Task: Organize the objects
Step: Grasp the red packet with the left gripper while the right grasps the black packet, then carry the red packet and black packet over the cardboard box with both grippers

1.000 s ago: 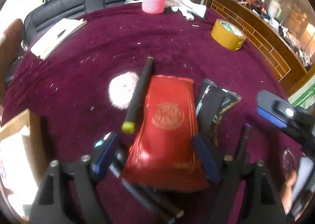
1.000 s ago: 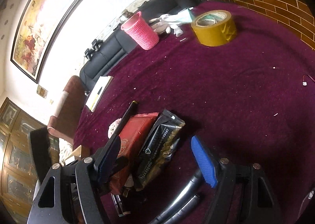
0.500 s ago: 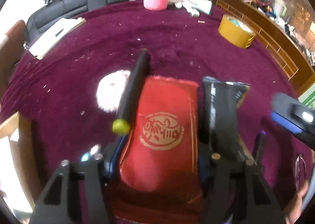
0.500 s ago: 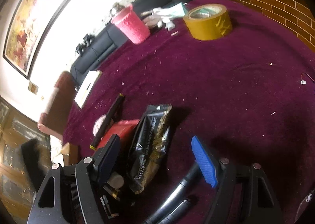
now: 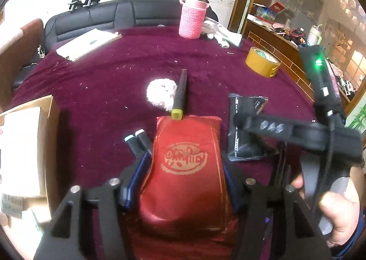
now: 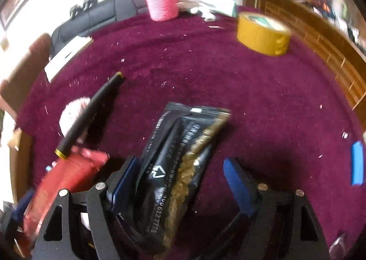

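My left gripper (image 5: 183, 168) is shut on a red foil packet (image 5: 186, 168) with a gold emblem and holds it above the maroon tablecloth (image 5: 103, 90). The red packet also shows at the lower left of the right wrist view (image 6: 66, 180). My right gripper (image 6: 180, 177) is open, its jaws on either side of a black and gold packet (image 6: 180, 164) that lies on the cloth. That black packet (image 5: 244, 127) lies right of the red one in the left wrist view, under the right gripper's body. A black marker with a yellow end (image 5: 179, 95) lies beyond the red packet.
Two capped pens (image 5: 137, 143) lie left of the red packet. A white fluffy pad (image 5: 160, 93), a yellow tape roll (image 5: 262, 64), a pink knit-covered flask (image 5: 192, 20), papers (image 5: 89, 42) and a cardboard box (image 5: 25, 145) are around. A black sofa (image 5: 103, 15) stands behind.
My left gripper closed on the red packet and lifted it back toward me. My right gripper moved over the black packet, which now lies between its open jaws.
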